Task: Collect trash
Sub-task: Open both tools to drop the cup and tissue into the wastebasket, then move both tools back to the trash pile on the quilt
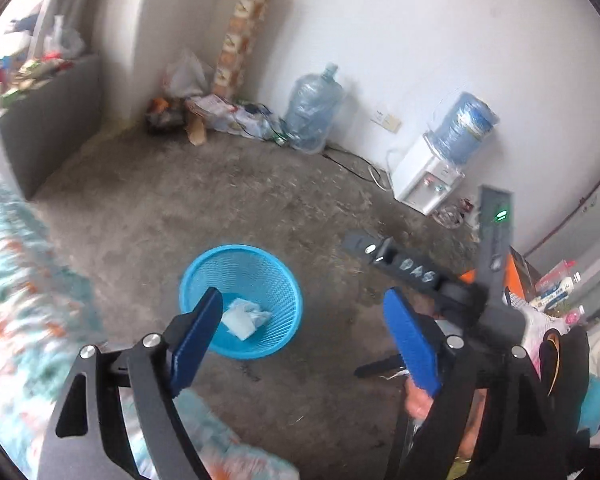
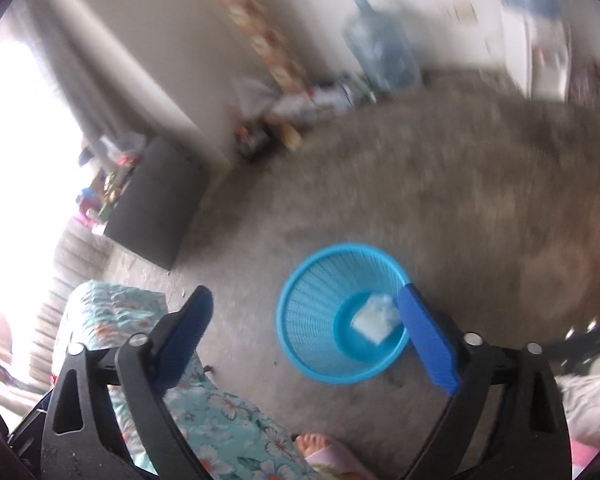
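Trash lies in blue basket; left gripper, right gripper both wide, empty

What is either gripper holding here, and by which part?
Nothing. The left gripper and right gripper are open and empty; the white trash lies in the blue basket.

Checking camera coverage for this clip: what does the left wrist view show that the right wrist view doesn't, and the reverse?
Left wrist only: the right claw reaching in from the right, a sharp water dispenser with its wall socket, and clutter at the far right.

Right wrist only: a bright window at left and bare toes at the bottom edge. The frame is motion-blurred.

Both: the blue basket on the concrete floor with white trash inside, a water jug, the floral cloth, and each view's own claw, left and right, open and empty.
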Motion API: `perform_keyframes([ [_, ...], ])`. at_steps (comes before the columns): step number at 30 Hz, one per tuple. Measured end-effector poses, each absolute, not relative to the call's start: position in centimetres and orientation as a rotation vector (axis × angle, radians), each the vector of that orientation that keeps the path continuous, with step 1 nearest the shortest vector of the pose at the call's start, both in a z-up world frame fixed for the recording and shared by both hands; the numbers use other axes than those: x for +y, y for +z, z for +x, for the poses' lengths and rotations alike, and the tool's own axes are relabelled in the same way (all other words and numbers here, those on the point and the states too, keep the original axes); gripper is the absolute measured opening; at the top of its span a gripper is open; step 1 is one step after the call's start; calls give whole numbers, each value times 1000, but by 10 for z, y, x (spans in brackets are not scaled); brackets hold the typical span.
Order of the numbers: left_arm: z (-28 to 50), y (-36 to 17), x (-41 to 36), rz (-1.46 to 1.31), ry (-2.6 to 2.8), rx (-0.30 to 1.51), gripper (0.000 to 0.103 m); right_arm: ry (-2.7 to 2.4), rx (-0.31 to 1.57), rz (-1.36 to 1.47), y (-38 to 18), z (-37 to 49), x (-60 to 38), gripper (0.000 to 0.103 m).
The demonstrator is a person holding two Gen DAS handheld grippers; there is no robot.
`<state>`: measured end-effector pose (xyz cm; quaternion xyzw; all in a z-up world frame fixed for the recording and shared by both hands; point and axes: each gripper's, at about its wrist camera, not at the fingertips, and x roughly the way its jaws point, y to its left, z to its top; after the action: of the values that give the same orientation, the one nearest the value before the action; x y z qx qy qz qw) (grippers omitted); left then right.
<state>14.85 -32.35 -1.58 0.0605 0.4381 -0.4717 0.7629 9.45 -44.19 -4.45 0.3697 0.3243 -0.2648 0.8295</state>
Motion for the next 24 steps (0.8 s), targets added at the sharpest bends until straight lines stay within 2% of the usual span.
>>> perform_keyframes([
  [2, 141, -3, -294, 87, -1003, 931, 81, -562, 663, 721, -25, 91, -423, 95],
  [4, 134, 6, -267, 60, -988, 913, 92, -576, 663, 665, -8, 91, -404, 95],
  [6, 127, 15, -239, 33, -957, 894, 97, -569, 672, 617, 4, 95, -388, 95],
  [13, 113, 36, -140, -50, -807, 852, 97, -529, 686, 298, 37, 114, -302, 95],
  [19, 102, 47, -55, -138, -701, 821, 97, -453, 667, 3, 44, 127, -238, 95],
  [24, 85, 51, 8, -241, -625, 760, 97, -276, 645, 17, 49, 128, -215, 95],
])
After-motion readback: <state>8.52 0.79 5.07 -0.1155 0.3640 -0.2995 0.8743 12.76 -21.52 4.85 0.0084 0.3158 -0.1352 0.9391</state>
